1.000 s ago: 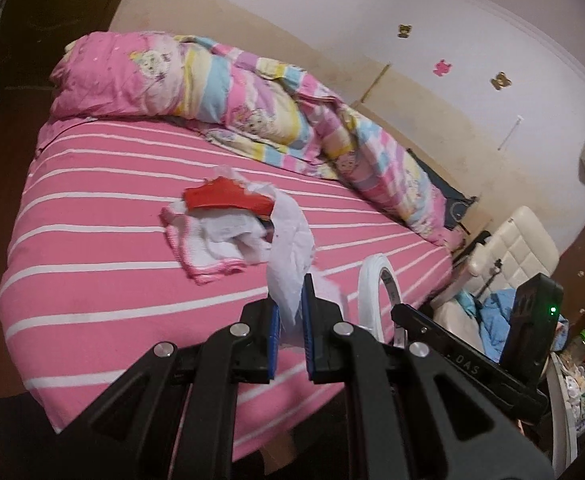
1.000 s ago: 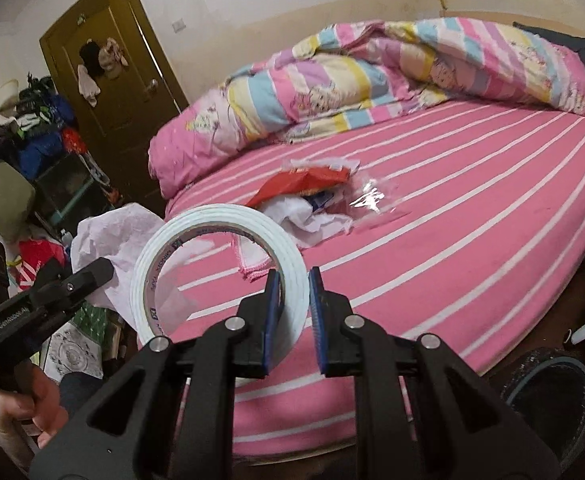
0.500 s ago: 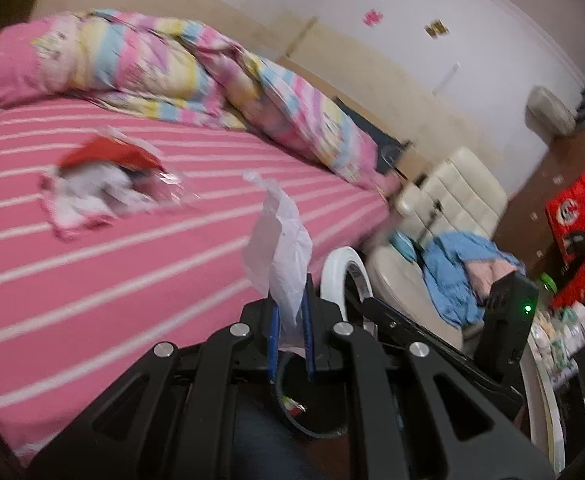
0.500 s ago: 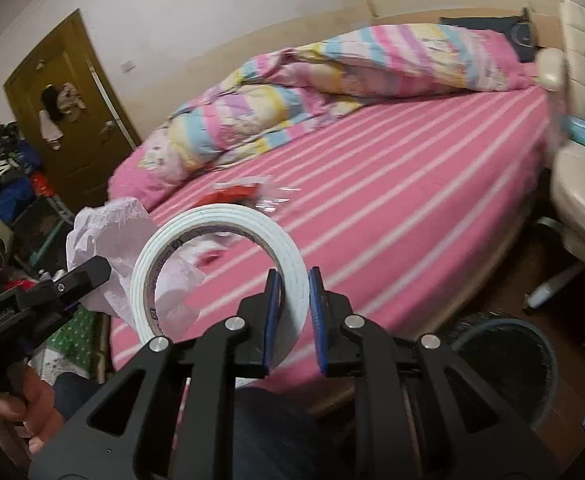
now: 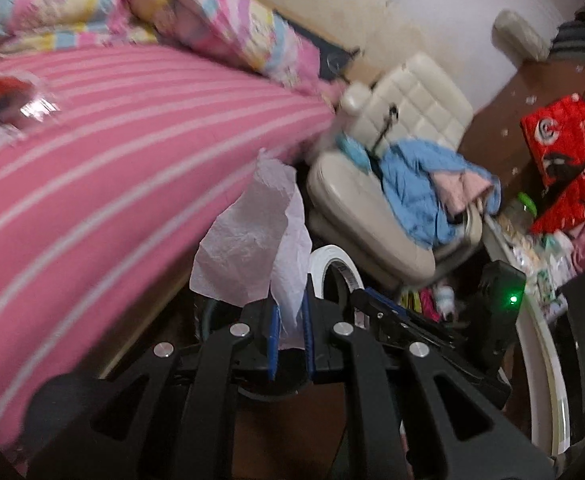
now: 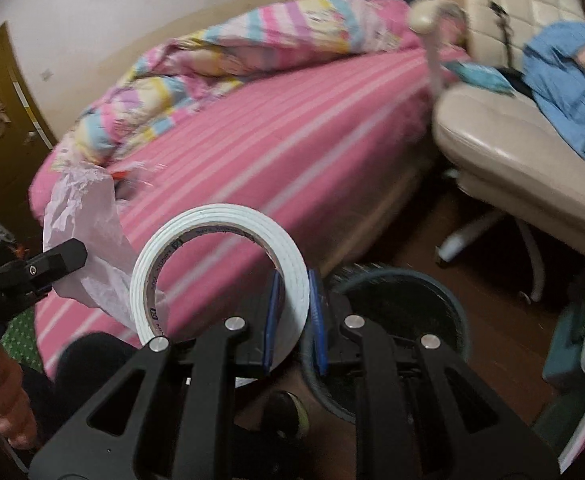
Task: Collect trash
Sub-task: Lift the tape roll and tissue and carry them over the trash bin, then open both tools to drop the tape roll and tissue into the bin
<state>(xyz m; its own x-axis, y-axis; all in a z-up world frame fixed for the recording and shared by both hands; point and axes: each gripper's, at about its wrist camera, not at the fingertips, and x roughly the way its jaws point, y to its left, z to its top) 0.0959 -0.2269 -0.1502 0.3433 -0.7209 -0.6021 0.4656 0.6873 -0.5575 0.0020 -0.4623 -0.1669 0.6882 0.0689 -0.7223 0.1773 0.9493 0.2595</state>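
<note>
From my left wrist camera, my left gripper (image 5: 290, 330) has its blue pads squeezed nearly together on a crumpled sheet of white tissue paper (image 5: 252, 240), which stands up from the pads and flops slightly to the left. Just right of my fingers and a little ahead is the roll of white tape (image 5: 334, 266), clamped in my right gripper (image 5: 366, 300), whose black body crosses the lower right of the view with a green light on it. Far ahead and to the left runs the pink striped bed (image 5: 112, 132), and at its far left edge lies a blurred heap of leftover trash (image 5: 4, 100), red and white with something shiny. Ahead to the right stands a cream padded chair (image 5: 392, 152) with blue clothing (image 5: 424, 184) draped on it.

From my right wrist camera, my right gripper (image 6: 294, 320) grips the tape roll (image 6: 220, 272) by its right-hand rim, jaws narrow, the roll standing upright on edge and reaching left of the pads. Left of that, my left gripper (image 6: 68, 258) holds the tissue paper (image 6: 88, 232) up in front of the bed (image 6: 292, 132). Directly below and ahead of my fingers, on the wooden floor (image 6: 504, 320), sits a round dark bin (image 6: 404, 304), its mouth open upward. My left hand (image 6: 0, 392) shows at the lower left edge. The cream chair (image 6: 504, 152) is ahead to the right.
</note>
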